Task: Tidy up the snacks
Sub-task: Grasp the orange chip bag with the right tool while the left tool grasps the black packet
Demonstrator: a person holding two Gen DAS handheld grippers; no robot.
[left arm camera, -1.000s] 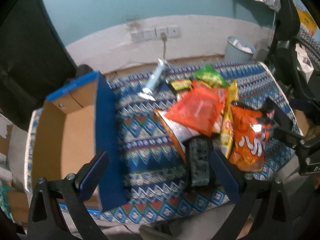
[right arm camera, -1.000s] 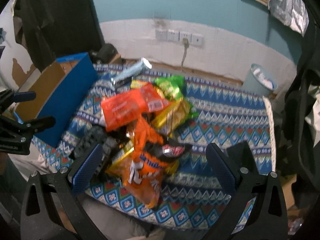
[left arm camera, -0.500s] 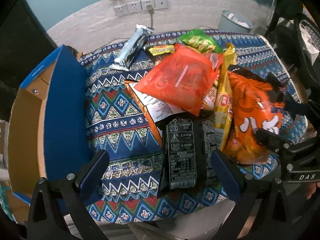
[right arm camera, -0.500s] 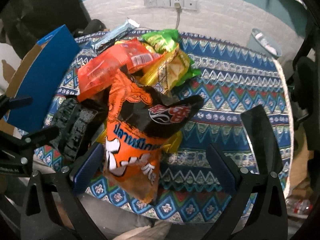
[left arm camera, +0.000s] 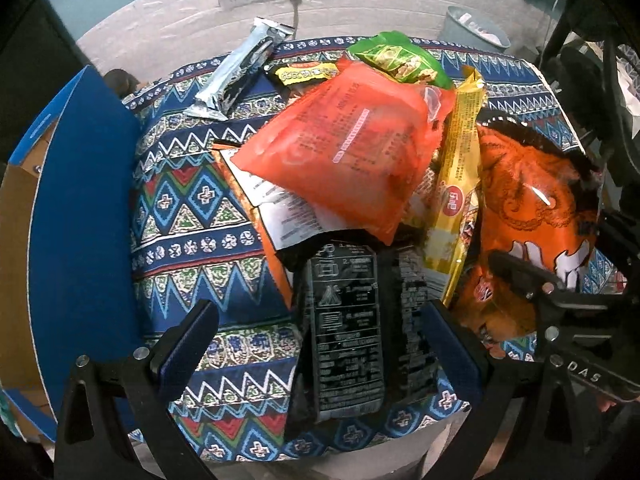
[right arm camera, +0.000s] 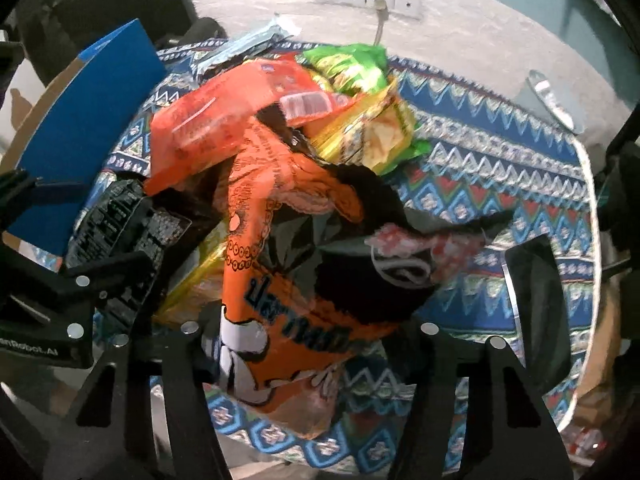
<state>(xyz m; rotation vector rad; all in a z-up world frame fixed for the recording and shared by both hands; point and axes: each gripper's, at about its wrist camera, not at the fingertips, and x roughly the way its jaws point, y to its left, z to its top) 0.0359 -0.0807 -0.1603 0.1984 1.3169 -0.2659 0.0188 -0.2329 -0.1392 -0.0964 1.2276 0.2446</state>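
The left gripper (left arm camera: 320,344) is hanging with its fingers wide apart on both sides of the black packet (left arm camera: 346,332), not closing on it. This packet is lying at the near edge of the snack pile, partly under the red bag (left arm camera: 348,152). The right gripper (right arm camera: 312,344) is also standing wide apart, with the orange chips bag (right arm camera: 288,280) lying between its fingers; I cannot tell if they are touching it. Beside the red bag, a yellow packet (left arm camera: 456,184) is resting, a green bag (left arm camera: 400,58) and a silver bar (left arm camera: 236,72) behind it. The blue box (left arm camera: 80,232) is standing to the left of the pile on the patterned cloth (left arm camera: 188,208).
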